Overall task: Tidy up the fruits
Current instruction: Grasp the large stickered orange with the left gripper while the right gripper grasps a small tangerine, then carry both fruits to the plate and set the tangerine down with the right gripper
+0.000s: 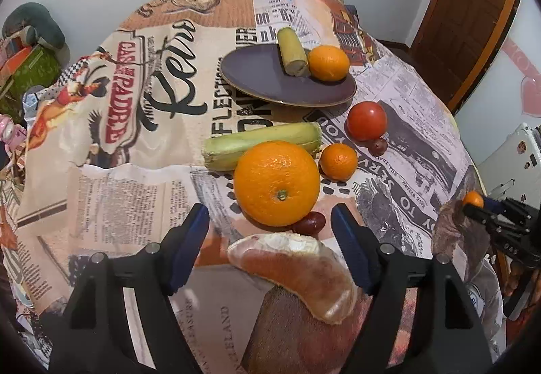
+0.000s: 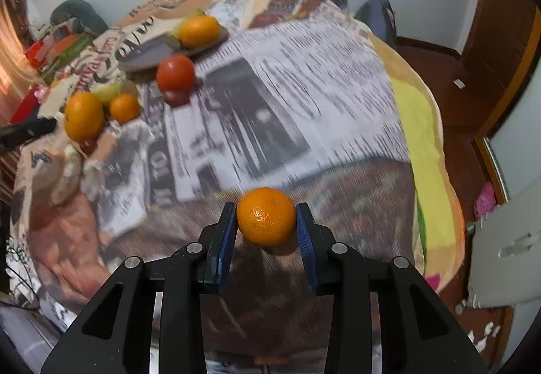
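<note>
Mandarin sits pinched between the right tool's pads at lower centre — presumably bound for the plate at upper centre; the left tool gapes open — empty — facing the big orange.

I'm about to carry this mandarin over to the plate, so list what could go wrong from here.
1. The right gripper pinches the round mandarin only at its sides near the fingertips; a jolt could let it slip out.
2. The plate already holds an orange and a corn piece at its far side; a mandarin set beside them might roll.
3. The tomato and a grape lie on the way and could be knocked.
</note>
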